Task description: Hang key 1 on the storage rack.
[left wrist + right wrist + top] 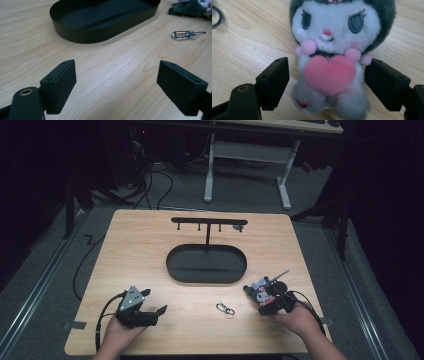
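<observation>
Tray (206, 265): we find it mid-table, the hook stand (208, 222) rising at its far edge.
Clip (225, 309): nearer us than the tray, between our two grippers.
Plush toy (329, 57): right of the clip, between our right gripper (266, 296) jaws.
Left gripper (145, 312): near-left, well apart from the clip.

The plush toy (332, 62) has a white face, dark grey hood and pink heart, the oval tray (206, 264) is black, the carabiner (225, 309) silver.
</observation>
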A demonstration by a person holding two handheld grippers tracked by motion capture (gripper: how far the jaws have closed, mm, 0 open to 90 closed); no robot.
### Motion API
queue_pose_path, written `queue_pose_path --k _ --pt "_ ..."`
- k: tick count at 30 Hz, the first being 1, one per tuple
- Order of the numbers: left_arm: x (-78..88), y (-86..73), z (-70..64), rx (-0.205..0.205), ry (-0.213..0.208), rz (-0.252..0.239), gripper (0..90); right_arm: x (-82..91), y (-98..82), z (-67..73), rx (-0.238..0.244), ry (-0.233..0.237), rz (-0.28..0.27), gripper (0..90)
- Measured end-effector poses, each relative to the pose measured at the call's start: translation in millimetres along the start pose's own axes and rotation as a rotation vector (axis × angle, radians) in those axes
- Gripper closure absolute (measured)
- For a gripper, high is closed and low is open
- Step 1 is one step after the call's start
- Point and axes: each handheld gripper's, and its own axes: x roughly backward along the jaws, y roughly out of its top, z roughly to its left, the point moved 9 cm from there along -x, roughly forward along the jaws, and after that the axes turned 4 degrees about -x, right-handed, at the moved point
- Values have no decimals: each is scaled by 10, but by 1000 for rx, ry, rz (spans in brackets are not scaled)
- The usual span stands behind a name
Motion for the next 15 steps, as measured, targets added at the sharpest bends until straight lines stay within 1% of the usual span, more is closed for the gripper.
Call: queue_pose_path --k 3,4,5,6,7,8,9,10,11,12,15 --pt "-19 -8 -25 -10 -1 6 166 -1 0 9 2 -2 7 232" --pt "-28 -19 -41 -15 -3 13 166 7 12 16 13 -4 -2 258" --pt "-28 -19 -41 -15 -3 13 166 7 12 16 13 -4 -2 258" --pt "-23 -22 -47 -21 0 16 166 22 14 11 19 -4 -3 291" --pt "-23 -22 -47 -21 0 16 166 31 16 0 22 -9 -5 291" --pt "-13 -21 -45 -15 1 11 166 37 19 -11 17 -8 -8 310" --pt "-10 -22 -41 -10 2 9 167 35 21 -12 5 5 -11 315" --pt "-10 -22 -41 -10 2 9 167 37 13 -18 -1 10 -3 329" --pt "-9 -24 -38 -6 1 7 167 37 13 -18 -1 10 -3 329" --pt "-12 -29 -34 -5 1 10 167 15 4 -15 -10 9 0 350" --pt "-13 -28 -34 -9 2 8 167 -9 12 -19 -1 9 -3 365"
